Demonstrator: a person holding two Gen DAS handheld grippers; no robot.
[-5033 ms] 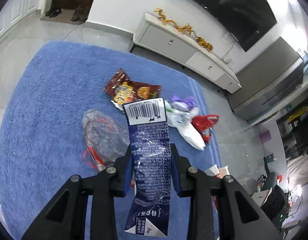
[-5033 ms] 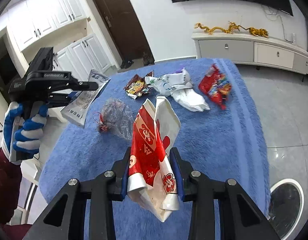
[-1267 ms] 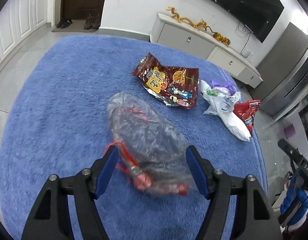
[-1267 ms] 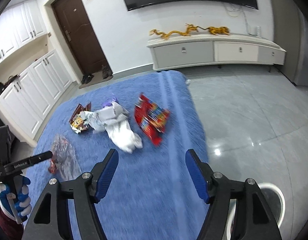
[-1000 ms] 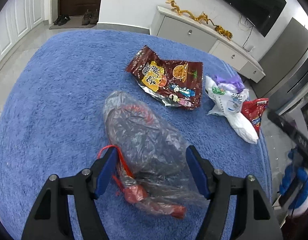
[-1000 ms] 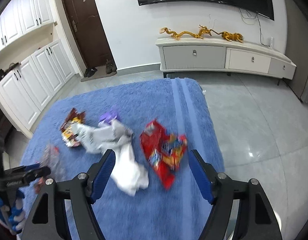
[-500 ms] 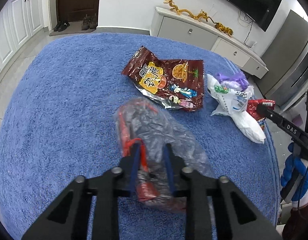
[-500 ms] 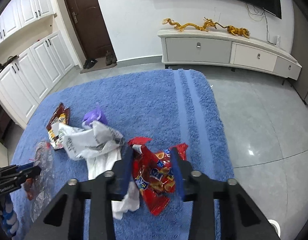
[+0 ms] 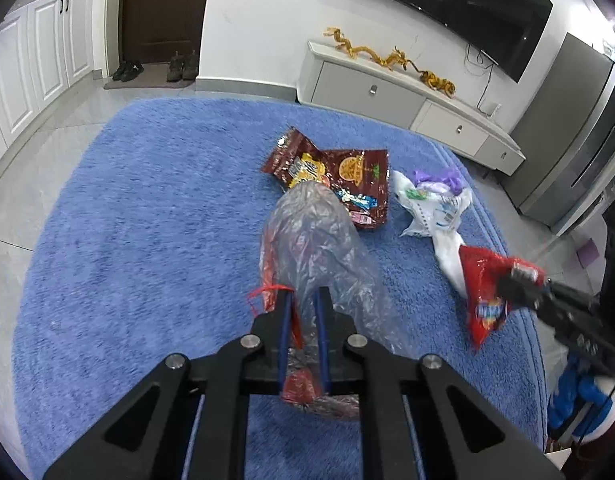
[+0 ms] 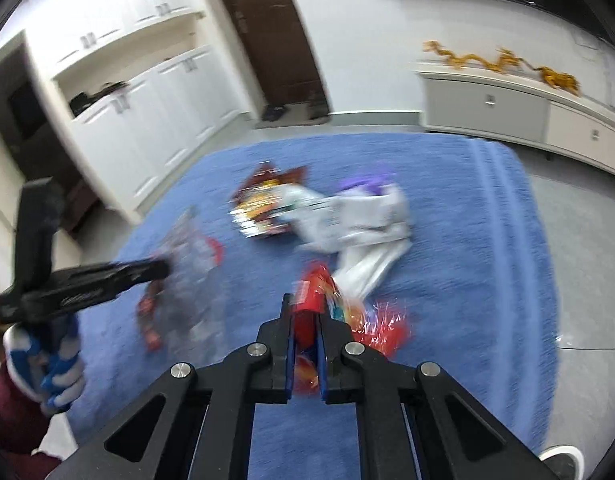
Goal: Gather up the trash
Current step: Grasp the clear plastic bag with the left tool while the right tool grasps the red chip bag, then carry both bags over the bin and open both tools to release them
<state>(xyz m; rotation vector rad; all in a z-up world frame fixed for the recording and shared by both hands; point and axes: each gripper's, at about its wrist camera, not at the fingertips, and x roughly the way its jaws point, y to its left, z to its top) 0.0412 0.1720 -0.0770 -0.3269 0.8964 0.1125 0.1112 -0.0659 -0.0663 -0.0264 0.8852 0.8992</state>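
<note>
My left gripper [image 9: 303, 294] is shut on a clear plastic bag [image 9: 315, 240] with red strings and lifts it off the blue rug [image 9: 147, 220]. My right gripper [image 10: 305, 300] is shut on a red snack wrapper [image 10: 371, 324], which also shows in the left wrist view [image 9: 487, 284]. A brown snack wrapper [image 9: 339, 172] and a white plastic bag [image 9: 435, 208] with a purple piece lie on the rug beyond. In the right wrist view the clear bag [image 10: 187, 272] hangs from the left gripper at the left.
A white TV cabinet [image 9: 387, 92] with gold dragon ornaments stands along the far wall under a dark TV. White cupboards [image 10: 147, 120] and a brown door stand at the left. A white bin rim [image 10: 559, 456] shows at the bottom right on the grey floor.
Both grippers have closed, the left on the clear bag and the right on the red wrapper, and both have lifted their pieces off the rug. The right view is blurred by motion.
</note>
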